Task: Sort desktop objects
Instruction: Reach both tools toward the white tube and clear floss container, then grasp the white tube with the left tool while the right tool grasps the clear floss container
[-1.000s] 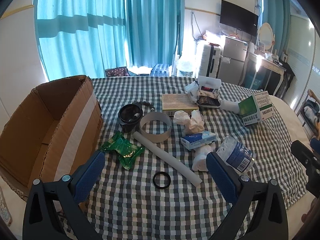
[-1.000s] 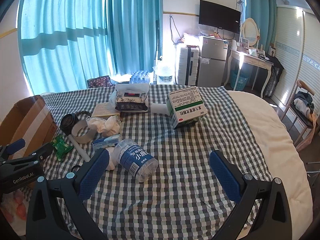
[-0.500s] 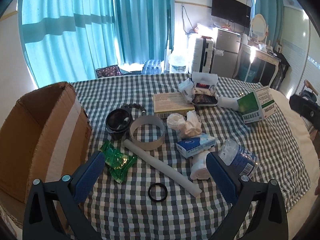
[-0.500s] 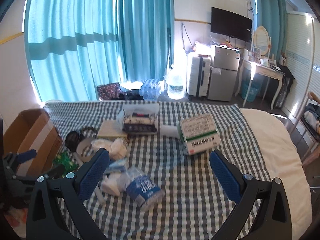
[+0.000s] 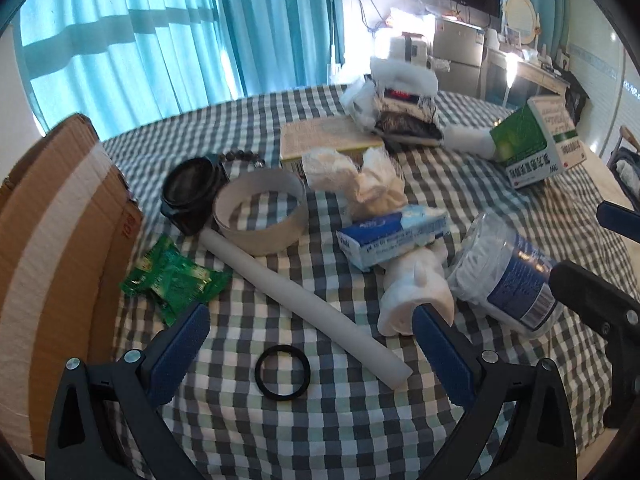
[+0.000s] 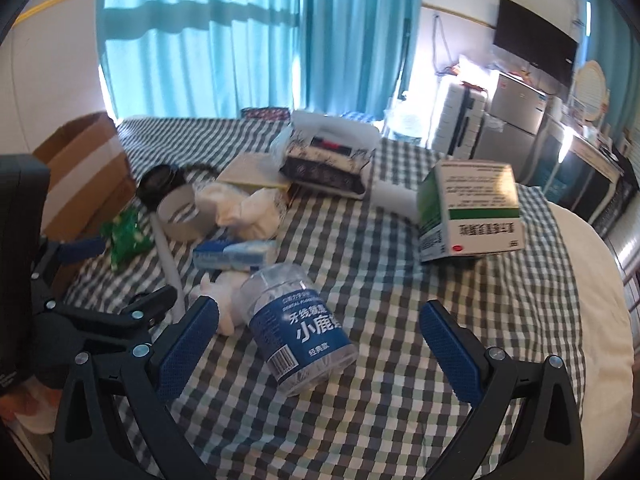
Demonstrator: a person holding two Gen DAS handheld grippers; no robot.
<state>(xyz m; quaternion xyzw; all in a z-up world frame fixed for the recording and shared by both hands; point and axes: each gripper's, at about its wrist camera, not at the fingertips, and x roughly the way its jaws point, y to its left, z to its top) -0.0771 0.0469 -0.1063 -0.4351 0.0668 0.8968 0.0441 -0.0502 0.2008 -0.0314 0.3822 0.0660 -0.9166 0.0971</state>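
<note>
Clutter lies on a checked tablecloth. My left gripper (image 5: 310, 344) is open and empty, low over a black ring (image 5: 283, 373) and a white foam tube (image 5: 304, 307). A green snack packet (image 5: 174, 280), a tape roll (image 5: 260, 216), a black jar lid (image 5: 192, 192), crumpled tissue (image 5: 356, 184), a blue tissue pack (image 5: 394, 236) and a white figurine (image 5: 416, 292) lie beyond it. My right gripper (image 6: 318, 344) is open and empty, around a lying clear floss-pick jar (image 6: 300, 328) with a blue label. A green-and-white medicine box (image 6: 468, 212) stands further right.
An open cardboard box (image 5: 52, 248) stands at the table's left edge; it also shows in the right wrist view (image 6: 80, 176). A flat book (image 5: 328, 140) and a patterned tissue bag (image 5: 404, 96) lie at the back. The cloth ends at a cream edge (image 6: 592, 280) on the right.
Both grippers have dropped lower and closer to the table. The right gripper has come in over the floss-pick jar. Both stay open; nothing on the table has moved.
</note>
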